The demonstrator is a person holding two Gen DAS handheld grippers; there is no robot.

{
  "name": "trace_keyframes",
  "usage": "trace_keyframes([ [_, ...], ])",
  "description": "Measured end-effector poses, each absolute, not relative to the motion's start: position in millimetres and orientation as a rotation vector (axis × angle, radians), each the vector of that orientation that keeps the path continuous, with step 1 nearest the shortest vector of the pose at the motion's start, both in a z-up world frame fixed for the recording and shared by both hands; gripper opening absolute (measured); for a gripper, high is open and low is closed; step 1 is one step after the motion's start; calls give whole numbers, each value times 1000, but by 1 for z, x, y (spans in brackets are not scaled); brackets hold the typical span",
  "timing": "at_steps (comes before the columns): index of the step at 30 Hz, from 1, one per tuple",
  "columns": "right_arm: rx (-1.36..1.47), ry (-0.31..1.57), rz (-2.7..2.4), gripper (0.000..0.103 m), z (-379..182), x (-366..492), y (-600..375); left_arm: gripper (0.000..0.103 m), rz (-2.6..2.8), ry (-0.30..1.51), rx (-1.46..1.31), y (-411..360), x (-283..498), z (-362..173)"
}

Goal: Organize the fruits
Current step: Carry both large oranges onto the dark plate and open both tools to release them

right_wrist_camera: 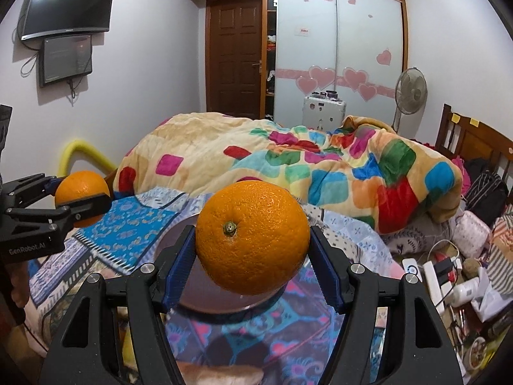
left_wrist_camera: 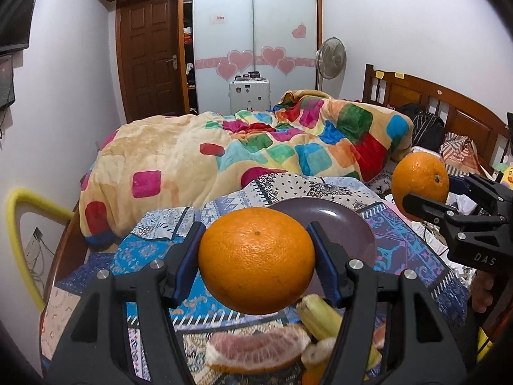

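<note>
My left gripper [left_wrist_camera: 256, 260] is shut on an orange [left_wrist_camera: 256, 258] and holds it above the patterned cloth, in front of a purple plate [left_wrist_camera: 349, 224]. My right gripper [right_wrist_camera: 253, 240] is shut on a second orange [right_wrist_camera: 252, 237] and holds it above the same plate [right_wrist_camera: 205, 301]. The right gripper with its orange [left_wrist_camera: 420, 179] shows at the right of the left wrist view. The left gripper with its orange [right_wrist_camera: 81, 192] shows at the left of the right wrist view. A grapefruit wedge [left_wrist_camera: 253, 349] and bananas [left_wrist_camera: 317, 317] lie below the left gripper.
The patterned cloth [left_wrist_camera: 154, 243] covers a round table. A bed with a colourful blanket [left_wrist_camera: 256, 147] lies behind it. A power strip, cables and clutter [right_wrist_camera: 449, 276] sit at the right. A yellow padded rail [left_wrist_camera: 19, 224] stands at the left.
</note>
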State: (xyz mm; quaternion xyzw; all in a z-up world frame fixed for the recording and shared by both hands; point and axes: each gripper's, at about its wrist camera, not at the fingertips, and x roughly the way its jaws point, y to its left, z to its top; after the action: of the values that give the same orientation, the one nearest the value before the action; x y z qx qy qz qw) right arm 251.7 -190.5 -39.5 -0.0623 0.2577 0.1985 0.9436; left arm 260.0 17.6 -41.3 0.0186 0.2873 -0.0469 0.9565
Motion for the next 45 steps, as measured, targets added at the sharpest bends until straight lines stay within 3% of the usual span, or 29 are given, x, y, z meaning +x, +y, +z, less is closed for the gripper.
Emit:
trace_keyframes([
  [28,-209,762,414,65,-104,346,-168,64,-158,844,115,-20,393,-100],
  [45,-224,843,440,66,-121,361,-160,64,-174,959,115,-20,417,-135],
])
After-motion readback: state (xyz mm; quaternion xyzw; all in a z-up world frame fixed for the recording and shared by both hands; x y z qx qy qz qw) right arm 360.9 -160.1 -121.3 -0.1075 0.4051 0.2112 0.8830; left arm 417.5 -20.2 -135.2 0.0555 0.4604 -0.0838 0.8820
